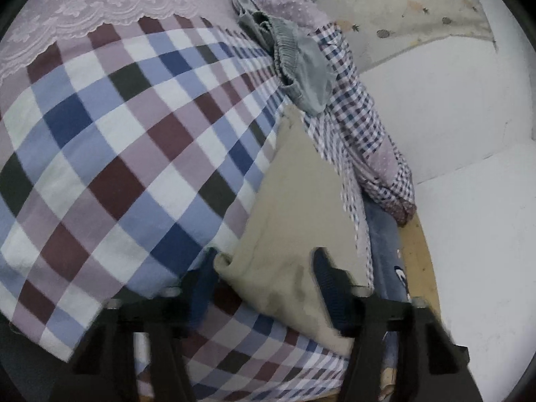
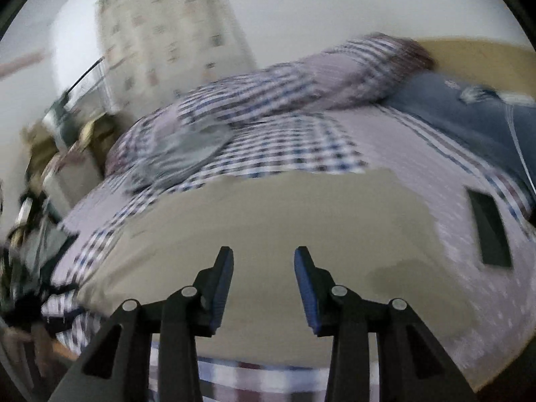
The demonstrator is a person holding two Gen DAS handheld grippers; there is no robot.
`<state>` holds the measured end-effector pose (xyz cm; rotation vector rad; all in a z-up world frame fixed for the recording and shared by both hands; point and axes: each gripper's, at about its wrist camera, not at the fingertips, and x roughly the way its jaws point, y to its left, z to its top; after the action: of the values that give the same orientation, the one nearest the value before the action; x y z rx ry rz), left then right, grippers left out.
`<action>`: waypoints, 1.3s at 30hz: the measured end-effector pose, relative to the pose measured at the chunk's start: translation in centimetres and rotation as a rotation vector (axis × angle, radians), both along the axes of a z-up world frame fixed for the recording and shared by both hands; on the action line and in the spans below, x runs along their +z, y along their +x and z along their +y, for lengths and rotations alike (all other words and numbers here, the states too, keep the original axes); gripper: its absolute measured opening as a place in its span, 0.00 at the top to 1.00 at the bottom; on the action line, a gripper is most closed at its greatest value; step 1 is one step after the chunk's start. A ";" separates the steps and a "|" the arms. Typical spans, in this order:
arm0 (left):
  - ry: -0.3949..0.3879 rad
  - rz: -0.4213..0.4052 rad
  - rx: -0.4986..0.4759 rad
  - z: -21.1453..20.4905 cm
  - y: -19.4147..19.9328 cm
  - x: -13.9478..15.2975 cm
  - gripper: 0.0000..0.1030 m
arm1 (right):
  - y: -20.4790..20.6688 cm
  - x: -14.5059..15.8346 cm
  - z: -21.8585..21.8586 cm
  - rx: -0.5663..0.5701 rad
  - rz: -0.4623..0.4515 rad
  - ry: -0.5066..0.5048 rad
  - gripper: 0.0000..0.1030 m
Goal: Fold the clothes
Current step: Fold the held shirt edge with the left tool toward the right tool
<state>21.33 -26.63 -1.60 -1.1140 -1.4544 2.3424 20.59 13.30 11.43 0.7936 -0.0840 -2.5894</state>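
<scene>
1. While spread flat on the checked bedsheet (image 1: 110, 154), the beige garment (image 1: 288, 207) fills the lower middle of the left wrist view and the centre of the right wrist view (image 2: 268, 214); probably laid out so that its edges can be reached for folding.
2. Left tool (image 1: 264, 268) at the bottom of its frame: jaws apart, astride the near corner of the beige garment, one finger (image 1: 326, 274) resting on the cloth, the other blurred and half hidden behind the corner. Gripping nothing as far as can be seen; likely placed there to pinch that corner.
3. Right tool (image 2: 264, 268) at the lower centre of its frame: jaws wide apart, empty, poised over the near edge of the beige garment. Heavy blur throughout this view.
4. Heaped in the upper middle of the left wrist view: a small-check shirt (image 1: 351, 107) with a grey gathered garment (image 1: 301, 67) on top; lower right of that, blue denim (image 1: 385, 244). Apparently a waiting pile, kept clear of the working patch.
5. Upper left of the left wrist view: a lace-edged cover (image 1: 83, 10) over the sheet.
6. Cannot tell whether the beige piece is already folded once or lying single.
7. No legible writing or brand; a pale mark on the denim too small to read.
</scene>
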 end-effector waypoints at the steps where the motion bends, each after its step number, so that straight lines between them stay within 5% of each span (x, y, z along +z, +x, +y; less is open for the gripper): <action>1: 0.014 -0.007 -0.003 -0.1 0.0 -0.2 0.84 | 0.4 0.0 -2.1 0.059 0.032 0.036 0.60; 3: 0.043 -0.016 -0.009 -0.3 -0.1 -0.4 0.89 | 1.6 -0.1 -5.7 0.166 0.101 0.110 0.59; 7: 0.089 0.039 -0.007 -0.7 0.4 0.4 0.93 | 4.4 -1.8 -12.0 0.356 0.206 0.256 0.40; 14: 0.206 0.068 -0.002 -1.5 0.6 0.5 0.94 | 8.6 -5.3 -20.9 0.598 0.374 0.477 0.33; 20: 0.245 0.074 0.001 -1.8 0.1 0.4 0.95 | 9.5 -8.1 -25.1 0.622 0.547 0.675 0.30; 27: 0.287 0.087 0.009 -2.0 -0.2 0.3 0.95 | 8.0 -10.3 -27.2 0.582 0.578 0.773 0.31; 32: 0.310 0.073 0.026 -2.2 -0.2 -0.3 0.95 | 6.6 -10.7 -27.4 0.562 0.524 0.814 0.43; 39: 0.318 0.102 0.037 -2.4 -0.6 0.0 0.95 | 7.4 -11.4 -27.1 0.570 0.575 0.846 0.41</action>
<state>20.78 -29.05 -1.62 -0.8777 -1.7430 2.0577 27.99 -13.81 0.04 0.2066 1.2663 -2.1253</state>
